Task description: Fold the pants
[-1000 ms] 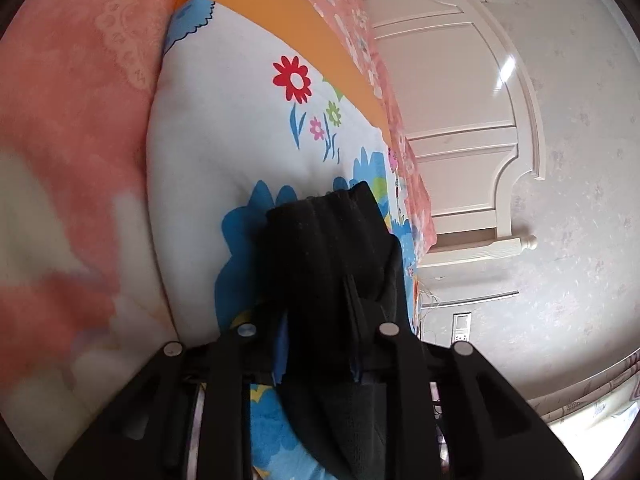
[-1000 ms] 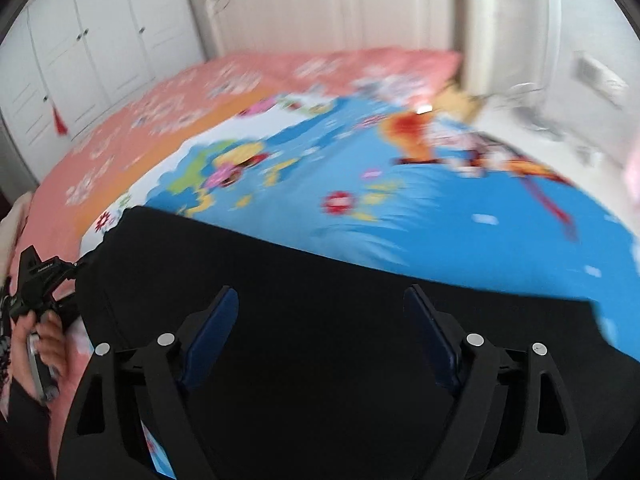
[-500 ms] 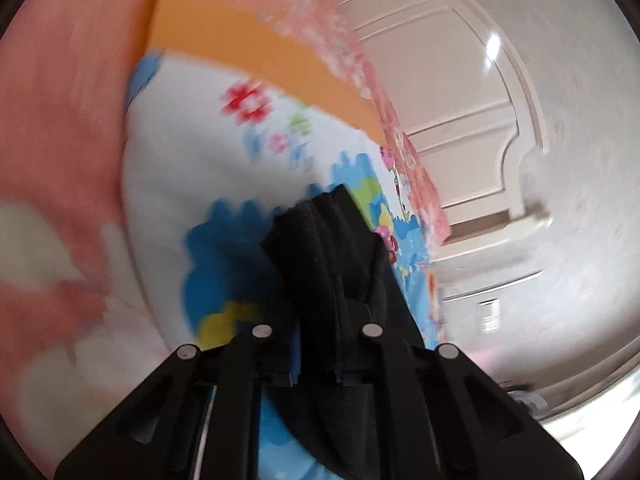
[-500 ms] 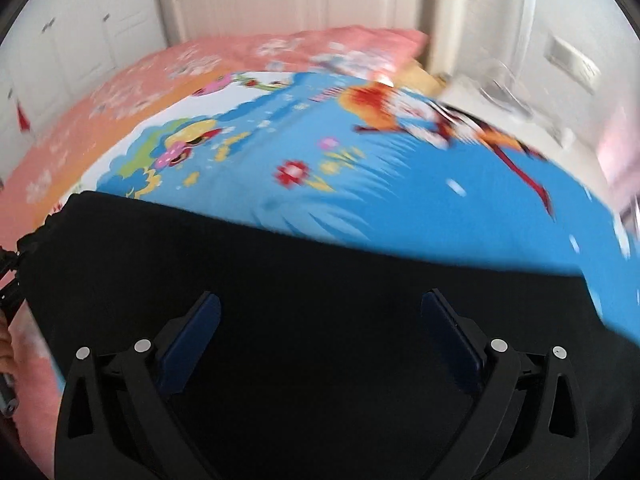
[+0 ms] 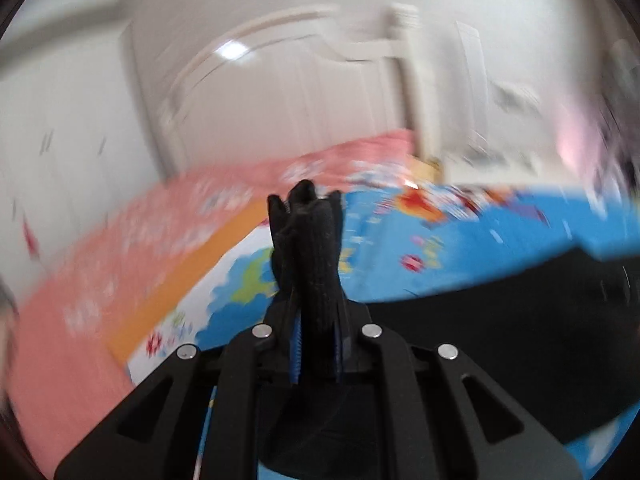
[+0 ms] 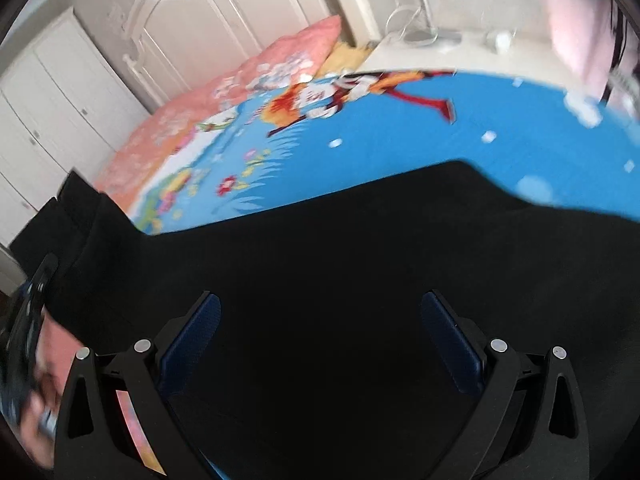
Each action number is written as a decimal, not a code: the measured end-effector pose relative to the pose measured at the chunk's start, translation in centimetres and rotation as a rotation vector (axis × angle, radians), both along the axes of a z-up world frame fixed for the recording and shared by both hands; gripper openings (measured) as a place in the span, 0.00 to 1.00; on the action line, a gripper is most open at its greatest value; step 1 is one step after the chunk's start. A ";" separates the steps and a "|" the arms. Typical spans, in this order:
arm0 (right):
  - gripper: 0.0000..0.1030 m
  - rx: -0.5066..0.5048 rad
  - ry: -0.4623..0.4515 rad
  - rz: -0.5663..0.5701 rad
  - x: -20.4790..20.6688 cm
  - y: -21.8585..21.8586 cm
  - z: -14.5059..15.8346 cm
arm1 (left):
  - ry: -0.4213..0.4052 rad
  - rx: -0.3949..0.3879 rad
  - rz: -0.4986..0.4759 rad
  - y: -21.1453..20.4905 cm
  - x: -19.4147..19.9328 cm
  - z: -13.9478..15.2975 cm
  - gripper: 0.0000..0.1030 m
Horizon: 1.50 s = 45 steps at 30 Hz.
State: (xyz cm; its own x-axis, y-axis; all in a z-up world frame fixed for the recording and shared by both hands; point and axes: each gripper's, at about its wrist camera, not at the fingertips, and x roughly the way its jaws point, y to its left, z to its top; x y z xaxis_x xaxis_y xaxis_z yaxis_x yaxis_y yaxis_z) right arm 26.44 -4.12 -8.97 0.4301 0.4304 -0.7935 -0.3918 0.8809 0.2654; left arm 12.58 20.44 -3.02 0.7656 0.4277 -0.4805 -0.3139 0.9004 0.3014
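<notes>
The black pants [image 6: 340, 280] lie spread across the lower half of the right wrist view, on the blue cartoon bedspread [image 6: 400, 136]. The right gripper [image 6: 320, 336] hangs over them with its jaws wide apart, having just spread, blue pads [image 6: 192, 332] clear of the cloth. In the left wrist view, the left gripper [image 5: 316, 344] is clamped on a bunched end of the pants, which sticks up at centre frame. A pink quilt [image 5: 120, 240] sits at left, white cupboards [image 6: 60, 92] behind.

We have swung the left gripper [image 5: 316, 344], clamped on the bunched pants [image 5: 308, 248], upward, while the right gripper [image 6: 320, 340] spread wider.
</notes>
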 end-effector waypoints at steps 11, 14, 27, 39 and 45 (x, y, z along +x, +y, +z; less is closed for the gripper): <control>0.94 -0.154 -0.031 -0.028 -0.2 0.2 -3.5 | 0.194 0.254 -0.174 -7.8 0.0 -10.4 0.11; 0.94 -0.156 -0.033 -0.029 -0.1 0.4 -3.6 | 0.188 0.249 -0.173 -7.6 -0.2 -10.6 0.11; 0.95 -0.035 0.042 -0.001 0.2 -0.5 -2.8 | 0.180 0.319 -0.184 -8.8 -0.1 -12.0 0.28; 0.95 0.382 0.462 0.251 2.5 4.9 -1.0 | 0.090 0.301 -0.152 -8.2 -0.8 -9.8 0.12; 0.94 0.339 0.539 0.392 3.3 13.5 -1.9 | 0.051 0.314 -0.161 -8.5 -1.4 -8.6 0.11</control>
State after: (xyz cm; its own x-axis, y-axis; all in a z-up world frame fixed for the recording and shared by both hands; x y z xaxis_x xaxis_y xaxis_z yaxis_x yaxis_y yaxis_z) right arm 29.70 9.34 -10.87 -0.2164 0.7311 -0.6471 -0.3991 0.5387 0.7420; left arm 11.14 11.97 -11.58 0.8135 0.4364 -0.3844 -0.1529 0.7983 0.5826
